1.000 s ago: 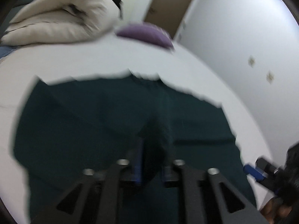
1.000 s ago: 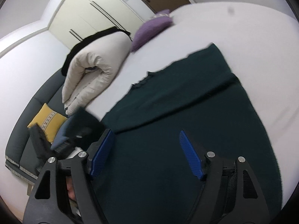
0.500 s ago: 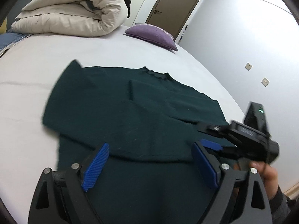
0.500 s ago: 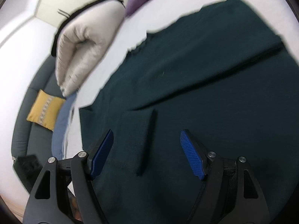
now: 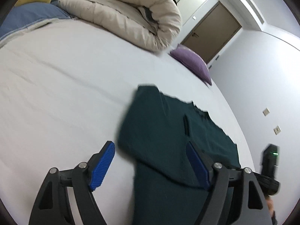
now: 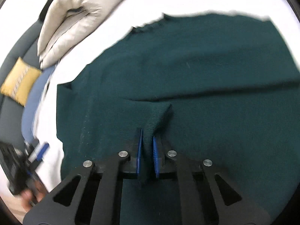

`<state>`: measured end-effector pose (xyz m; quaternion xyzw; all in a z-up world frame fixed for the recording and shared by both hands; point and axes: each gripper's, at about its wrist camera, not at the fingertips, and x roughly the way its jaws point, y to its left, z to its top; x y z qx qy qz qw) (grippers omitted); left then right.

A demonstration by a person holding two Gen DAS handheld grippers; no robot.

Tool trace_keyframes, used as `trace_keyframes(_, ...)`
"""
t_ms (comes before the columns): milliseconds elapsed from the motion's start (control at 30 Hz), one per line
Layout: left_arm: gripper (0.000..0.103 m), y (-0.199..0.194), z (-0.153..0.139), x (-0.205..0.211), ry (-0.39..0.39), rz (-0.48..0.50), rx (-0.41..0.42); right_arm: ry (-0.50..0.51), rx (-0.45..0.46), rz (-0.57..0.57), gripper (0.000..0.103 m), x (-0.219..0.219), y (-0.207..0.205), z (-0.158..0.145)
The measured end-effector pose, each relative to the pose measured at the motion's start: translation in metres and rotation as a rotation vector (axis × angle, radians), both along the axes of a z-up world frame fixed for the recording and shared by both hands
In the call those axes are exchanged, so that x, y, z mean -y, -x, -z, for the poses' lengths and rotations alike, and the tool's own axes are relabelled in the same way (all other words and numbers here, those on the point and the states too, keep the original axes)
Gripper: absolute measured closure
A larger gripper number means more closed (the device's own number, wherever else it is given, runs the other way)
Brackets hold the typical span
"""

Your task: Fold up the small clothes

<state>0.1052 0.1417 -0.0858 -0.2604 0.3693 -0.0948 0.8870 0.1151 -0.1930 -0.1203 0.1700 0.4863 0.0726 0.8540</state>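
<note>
A dark green sweater lies flat on a white bed, a sleeve folded across its body. My right gripper is shut on the cuff end of that folded sleeve, pinching the knit between its blue pads. In the left wrist view the sweater lies to the right. My left gripper is open and empty, low over the sweater's left edge, with one pad over the bare sheet and one over the fabric. The left gripper also shows blurred at the lower left of the right wrist view.
A rolled beige duvet lies at the head of the bed, with a purple pillow beside it. A blue cloth and a yellow cushion lie at the left by a dark sofa. A brown door stands behind.
My right gripper has closed on the folded sleeve's cuff; it was open before. My left gripper let go of the fabric a second ago and has moved left to the sweater's edge.
</note>
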Motion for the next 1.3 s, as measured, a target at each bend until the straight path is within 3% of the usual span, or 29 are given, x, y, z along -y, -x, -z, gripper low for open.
trace_keyframes(133, 0.023, -0.019, -0.010, -0.008, -0.011, -0.024, 0.017, 0.167, 0.188, -0.135, 0.097, -0.027, -0.001, -0.065)
trace_keyframes(233, 0.023, -0.034, -0.015, -0.007, -0.026, -0.033, 0.028, 0.211, 0.299, -0.171, 0.097, -0.023, -0.014, -0.101)
trace_keyframes(333, 0.023, -0.052, -0.015, -0.002, -0.044, -0.033, 0.016, 0.219, 0.336, -0.138, 0.097, 0.000, -0.030, -0.112)
trace_keyframes(400, 0.023, -0.066, -0.010, 0.005, -0.068, -0.026, 0.000, 0.221, 0.321, -0.094, 0.097, 0.024, -0.045, -0.104)
trace_keyframes(600, 0.023, -0.106, 0.019, 0.033, -0.145, 0.008, -0.100, 0.147, 0.138, 0.040, 0.097, 0.088, -0.091, -0.019)
trace_keyframes(767, 0.025, -0.132, 0.032, 0.052, -0.248, 0.027, -0.137, 0.066, 0.128, 0.053, 0.096, 0.099, -0.100, 0.010)
trace_keyframes(800, 0.028, -0.137, 0.036, 0.054, -0.263, 0.028, -0.147, 0.052, 0.130, 0.055, 0.096, 0.100, -0.101, 0.009)
trace_keyframes(867, 0.051, -0.147, 0.044, 0.055, -0.264, 0.032, -0.180, 0.027, 0.132, 0.057, 0.096, 0.103, -0.095, 0.009)
trace_keyframes(900, 0.055, -0.151, 0.047, 0.057, -0.266, 0.036, -0.185, 0.016, 0.133, 0.057, 0.096, 0.100, -0.092, 0.011)
trace_keyframes(967, 0.079, -0.154, 0.047, 0.061, -0.298, 0.045, -0.181, 0.002, 0.131, 0.048, 0.096, 0.099, -0.086, 0.012)
trace_keyframes(1033, 0.090, -0.154, 0.046, 0.063, -0.318, 0.043, -0.175, 0.016, 0.125, 0.039, 0.096, 0.092, -0.078, 0.016)
trace_keyframes(1133, 0.094, -0.154, 0.047, 0.057, -0.307, 0.041, -0.164, 0.040, 0.104, 0.040, 0.096, 0.087, -0.074, 0.020)
trace_keyframes(1300, 0.095, -0.155, 0.042, 0.036, -0.280, 0.016, -0.154, -0.039, 0.118, 0.060, 0.096, 0.085, -0.071, 0.011)
